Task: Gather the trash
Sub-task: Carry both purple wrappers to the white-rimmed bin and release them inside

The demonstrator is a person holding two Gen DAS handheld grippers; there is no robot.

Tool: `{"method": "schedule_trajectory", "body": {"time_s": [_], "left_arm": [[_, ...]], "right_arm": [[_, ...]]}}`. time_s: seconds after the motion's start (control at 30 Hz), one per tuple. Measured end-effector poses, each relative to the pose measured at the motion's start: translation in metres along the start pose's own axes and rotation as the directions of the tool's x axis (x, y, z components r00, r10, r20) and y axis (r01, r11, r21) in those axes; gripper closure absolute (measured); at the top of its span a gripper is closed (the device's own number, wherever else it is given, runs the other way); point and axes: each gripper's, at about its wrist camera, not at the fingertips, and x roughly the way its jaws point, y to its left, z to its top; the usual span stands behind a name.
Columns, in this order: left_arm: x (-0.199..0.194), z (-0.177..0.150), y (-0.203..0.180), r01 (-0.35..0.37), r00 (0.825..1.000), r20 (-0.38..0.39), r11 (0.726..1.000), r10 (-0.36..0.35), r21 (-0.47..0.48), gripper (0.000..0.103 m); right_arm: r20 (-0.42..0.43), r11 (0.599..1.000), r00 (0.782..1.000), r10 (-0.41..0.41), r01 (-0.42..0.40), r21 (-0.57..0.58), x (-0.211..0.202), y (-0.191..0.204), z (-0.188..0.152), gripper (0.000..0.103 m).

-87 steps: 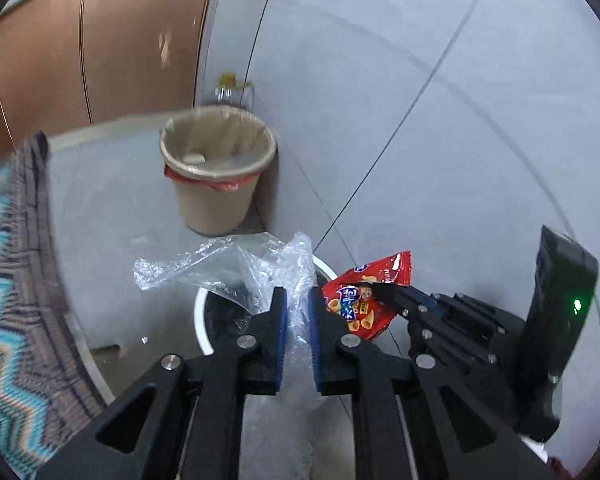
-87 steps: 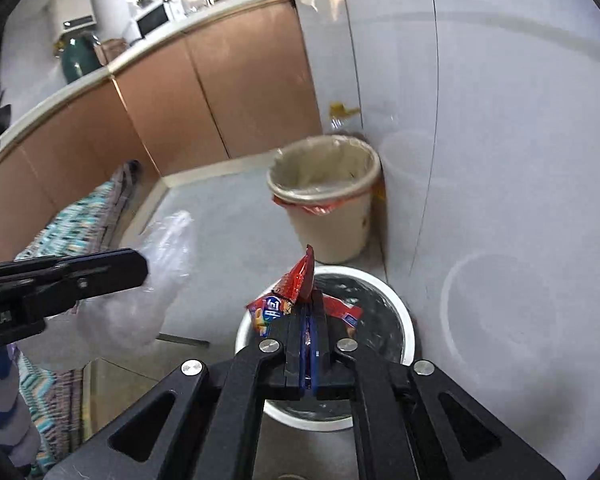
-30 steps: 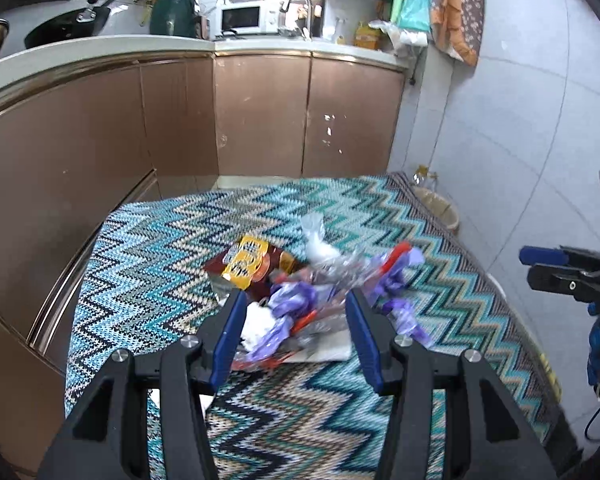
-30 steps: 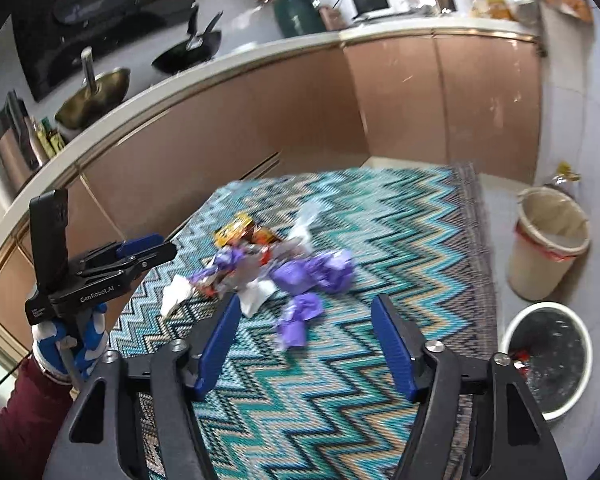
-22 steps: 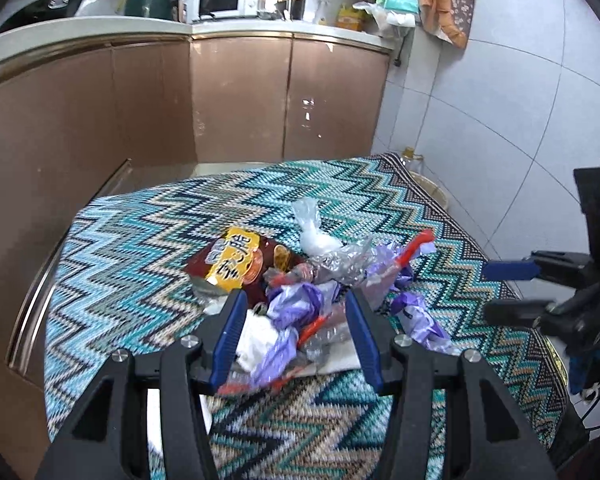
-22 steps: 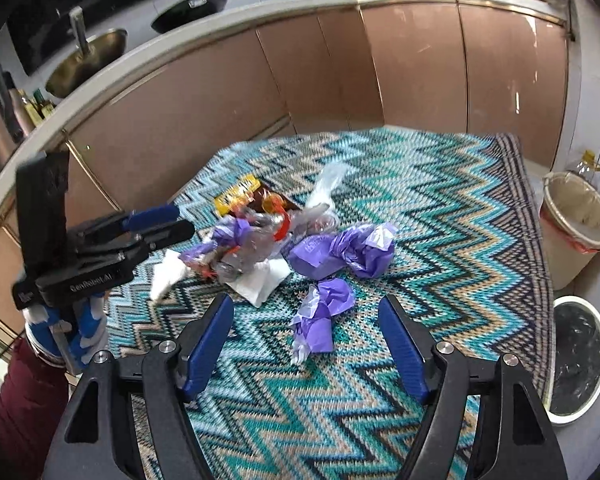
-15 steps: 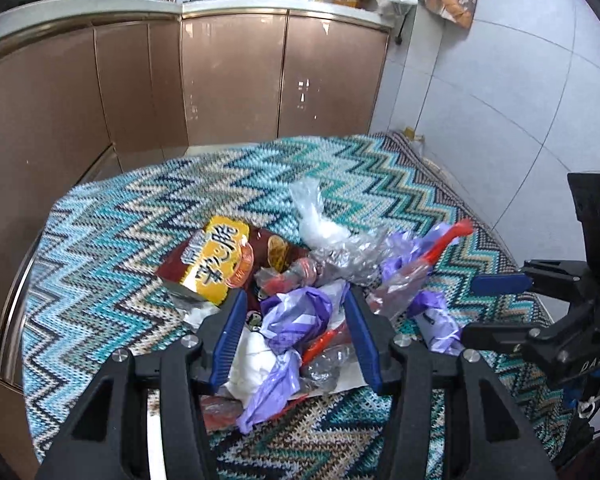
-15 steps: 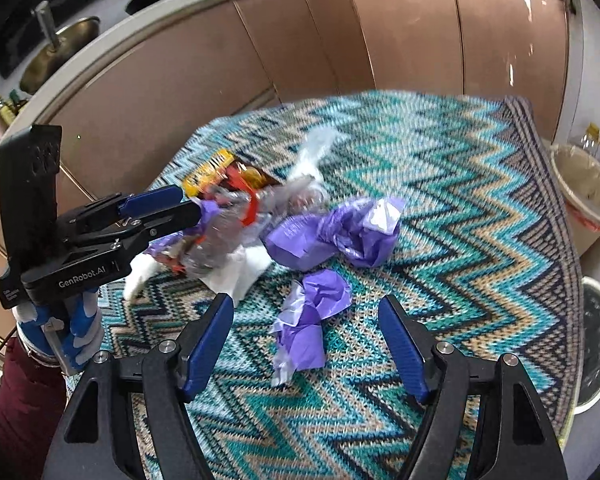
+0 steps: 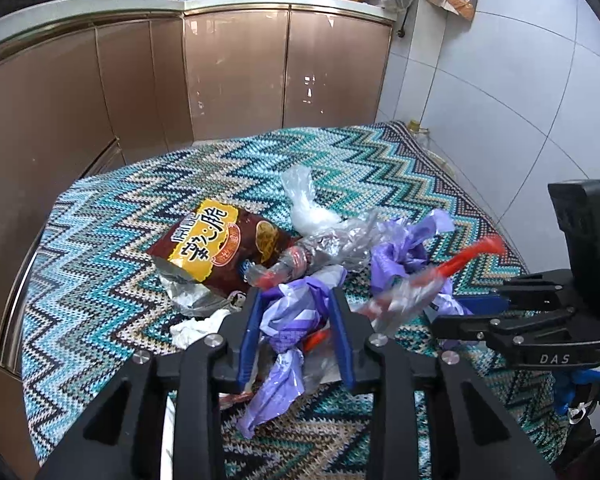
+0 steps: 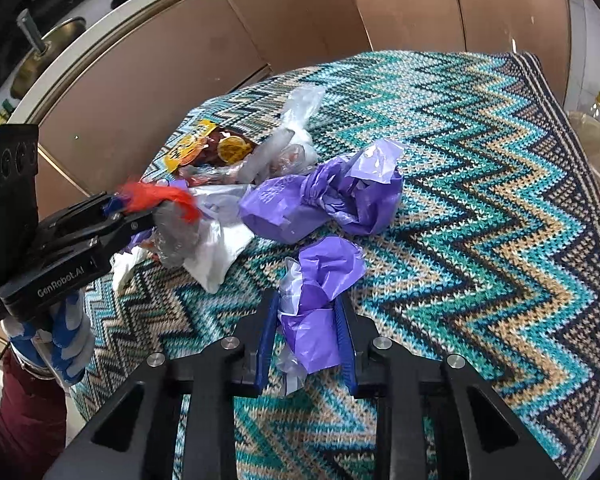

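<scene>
A heap of trash lies on a zigzag cloth (image 9: 100,240): a brown and yellow snack bag (image 9: 212,244), clear plastic (image 9: 304,204), white tissue (image 9: 196,326) and purple wrappers. My left gripper (image 9: 294,316) is open with its fingers either side of a purple wrapper (image 9: 296,312). My right gripper (image 10: 306,320) is open around a small purple wrapper (image 10: 320,280). A larger purple wrapper (image 10: 324,200) lies just beyond it. A clear wrapper with a red strip (image 9: 452,268) looks blurred.
Brown kitchen cabinets (image 9: 228,80) stand behind the table and a tiled wall (image 9: 500,100) is on the right. A beige bin (image 10: 596,148) shows past the table's right edge. The right gripper's body (image 9: 540,320) is close to the heap.
Both grippers came from the bins, now empty and open, and moved down into the heap. Each has narrowed around a purple wrapper.
</scene>
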Motion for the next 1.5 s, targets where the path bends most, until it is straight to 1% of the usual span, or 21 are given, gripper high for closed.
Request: {"method": "schedule_trajectory", "body": {"time_s": [0.17,0.3,0.4,0.5,0.57,0.7,0.8,0.87,0.93,1.0,1.07,1.13,1.23,1.33,1.43,1.5], "left_arm": [[-0.028,0.001,0.000,-0.015,0.999,0.047,0.999,0.016,-0.032,0.073],[-0.055,0.007,-0.002,-0.038,0.995,0.090,0.998,0.042,-0.055,0.073],[-0.078,0.015,-0.008,-0.050,0.991,0.124,0.997,0.058,-0.063,0.073],[-0.093,0.026,-0.025,-0.048,0.987,0.153,0.998,0.055,-0.046,0.073],[-0.099,0.034,-0.044,-0.041,0.984,0.171,0.999,0.044,-0.019,0.073],[-0.095,0.052,-0.085,0.008,0.983,0.184,1.000,-0.013,0.027,0.073],[-0.082,0.067,-0.123,0.061,0.981,0.182,0.996,-0.071,0.061,0.073],[-0.068,0.078,-0.152,0.108,0.978,0.170,0.991,-0.120,0.080,0.073],[-0.049,0.087,-0.186,0.148,0.976,0.146,0.983,-0.163,0.108,0.072],[-0.029,0.094,-0.214,0.185,0.973,0.112,0.975,-0.199,0.123,0.072],[0.000,0.102,-0.245,0.223,0.970,0.064,0.965,-0.233,0.135,0.072],[0.031,0.109,-0.276,0.247,0.967,0.016,0.957,-0.252,0.152,0.072],[0.077,0.117,-0.312,0.278,0.961,-0.053,0.948,-0.273,0.156,0.072],[0.118,0.118,-0.341,0.295,0.953,-0.112,0.942,-0.280,0.157,0.072],[0.152,0.121,-0.363,0.292,0.951,-0.154,0.942,-0.268,0.164,0.070],[0.171,0.121,-0.376,0.300,0.946,-0.180,0.941,-0.271,0.160,0.070]], "right_arm": [[0.036,0.999,0.999,0.030,-0.028,-0.039,-0.024,0.007,-0.008,0.075],[0.077,0.997,0.996,0.051,-0.047,-0.060,-0.046,0.012,-0.014,0.075],[0.122,0.996,0.991,0.061,-0.052,-0.072,-0.071,0.013,-0.019,0.075],[0.163,0.996,0.985,0.063,-0.052,-0.072,-0.093,0.006,-0.022,0.075],[0.198,0.997,0.978,0.058,-0.047,-0.058,-0.111,-0.002,-0.025,0.075],[0.268,1.000,0.963,0.024,-0.019,-0.021,-0.148,-0.028,-0.033,0.075],[0.309,1.000,0.951,-0.015,0.009,0.020,-0.171,-0.052,-0.038,0.075],[0.333,0.996,0.941,-0.067,0.047,0.069,-0.188,-0.081,-0.044,0.075],[0.342,0.991,0.934,-0.107,0.072,0.113,-0.197,-0.103,-0.048,0.075],[0.335,0.978,0.928,-0.163,0.107,0.180,-0.206,-0.139,-0.055,0.075],[0.316,0.965,0.927,-0.203,0.134,0.228,-0.209,-0.167,-0.059,0.075],[0.286,0.945,0.927,-0.242,0.158,0.287,-0.206,-0.199,-0.064,0.075],[0.241,0.919,0.929,-0.281,0.189,0.345,-0.199,-0.237,-0.069,0.075],[0.177,0.891,0.933,-0.315,0.226,0.394,-0.184,-0.276,-0.070,0.075],[0.132,0.876,0.935,-0.329,0.251,0.411,-0.169,-0.301,-0.069,0.074],[0.099,0.867,0.933,-0.346,0.277,0.414,-0.158,-0.316,-0.067,0.072]]}}
